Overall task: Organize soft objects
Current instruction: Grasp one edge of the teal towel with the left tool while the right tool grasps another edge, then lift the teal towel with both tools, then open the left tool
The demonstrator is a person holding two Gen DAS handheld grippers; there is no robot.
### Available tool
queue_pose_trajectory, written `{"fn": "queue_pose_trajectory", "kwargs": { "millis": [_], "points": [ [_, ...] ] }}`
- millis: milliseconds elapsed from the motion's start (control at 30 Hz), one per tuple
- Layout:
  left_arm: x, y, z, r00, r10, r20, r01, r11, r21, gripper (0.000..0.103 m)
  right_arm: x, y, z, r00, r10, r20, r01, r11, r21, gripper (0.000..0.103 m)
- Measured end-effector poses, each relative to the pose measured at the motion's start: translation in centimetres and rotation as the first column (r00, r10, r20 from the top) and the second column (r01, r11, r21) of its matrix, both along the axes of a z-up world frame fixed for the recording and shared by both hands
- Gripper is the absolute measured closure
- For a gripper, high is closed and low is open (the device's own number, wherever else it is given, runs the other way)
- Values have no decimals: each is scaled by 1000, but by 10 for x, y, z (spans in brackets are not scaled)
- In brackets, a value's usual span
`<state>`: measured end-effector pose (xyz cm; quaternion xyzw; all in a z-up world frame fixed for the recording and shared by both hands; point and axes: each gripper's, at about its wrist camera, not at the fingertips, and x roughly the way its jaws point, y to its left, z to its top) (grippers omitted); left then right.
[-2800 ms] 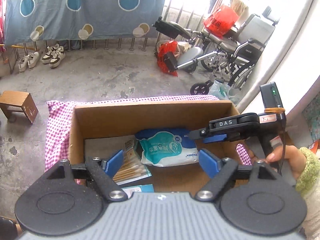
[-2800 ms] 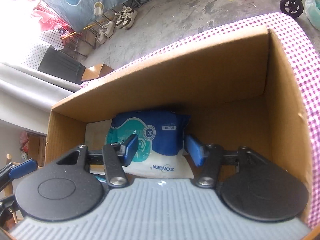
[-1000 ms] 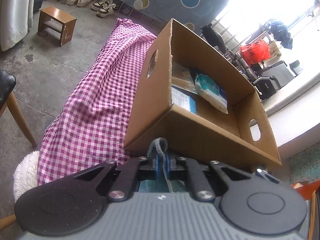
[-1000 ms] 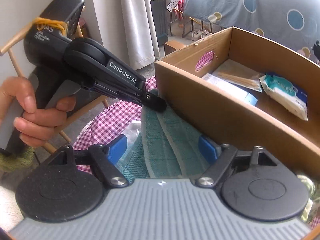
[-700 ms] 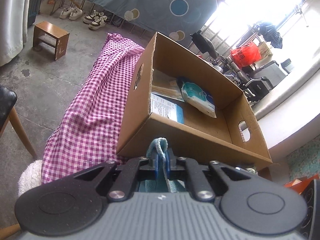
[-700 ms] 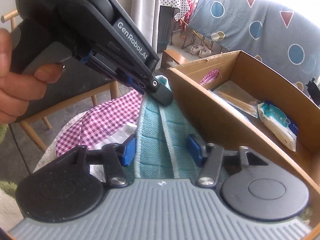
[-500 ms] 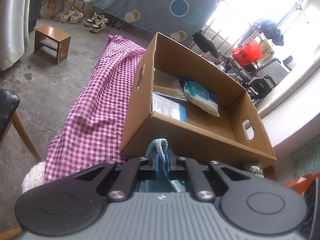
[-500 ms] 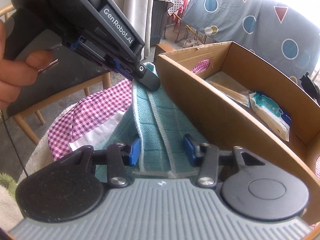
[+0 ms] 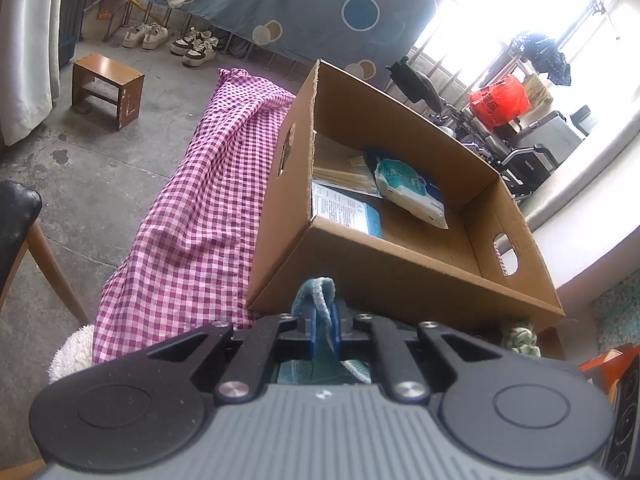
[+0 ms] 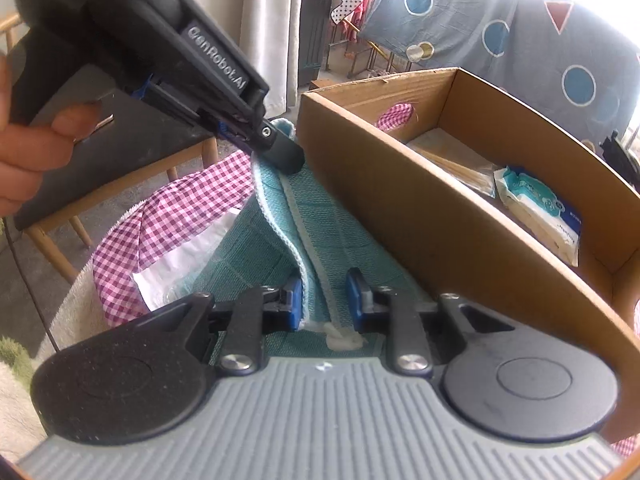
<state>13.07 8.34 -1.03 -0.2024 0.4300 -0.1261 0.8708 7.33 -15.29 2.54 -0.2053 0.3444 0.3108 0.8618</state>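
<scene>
A teal towel point(image 10: 276, 216) hangs in front of the near wall of a cardboard box point(image 9: 400, 260). My left gripper point(image 9: 323, 324) is shut on the towel's upper edge point(image 9: 316, 294); it also shows in the right wrist view point(image 10: 280, 148), holding the towel up. My right gripper point(image 10: 323, 300) is partly closed around the towel's lower fold, with its blue pads on either side of the cloth. The box point(image 10: 440, 216) holds a wet-wipes pack point(image 9: 412, 188), a cotton-swab packet point(image 10: 452, 160) and a flat paper pack point(image 9: 344, 208).
The box stands on a purple checked cloth point(image 9: 192, 232). A white plastic bag point(image 10: 188, 256) lies under the towel. A green knotted soft item point(image 9: 518, 336) lies by the box's near right corner. A chair point(image 9: 24, 232) stands left; a wooden stool point(image 9: 106, 88) is beyond.
My right gripper's jaws have narrowed around the towel's lower fold. My left gripper has lifted the towel's upper edge slightly higher beside the box.
</scene>
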Motion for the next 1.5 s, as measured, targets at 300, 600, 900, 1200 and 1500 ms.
{"fn": "queue_pose_trajectory", "kwargs": {
  "millis": [300, 600, 900, 1200, 1500],
  "points": [
    [-4, 4, 3, 1000, 8, 7, -8, 1000, -15, 95, 8, 0, 2, 997, -52, 50, 52, 999, -1, 101],
    [-29, -1, 74, 981, -21, 192, 37, 996, -84, 96, -15, -34, 113, 952, -115, 285, 69, 984, 166, 101],
    [-26, -17, 184, 896, -77, 438, 132, 986, -97, 96, -12, -70, 221, 851, -141, 505, 26, 973, 227, 101],
    [-73, -28, 139, 931, -114, 347, 143, 988, -60, 96, -68, -86, 167, 943, -49, 330, -19, 980, 199, 101],
    [-121, -2, 42, 989, -144, 25, 146, 977, -153, 96, -87, -70, 96, 991, 54, -121, -28, 977, 212, 101]
  ]
}}
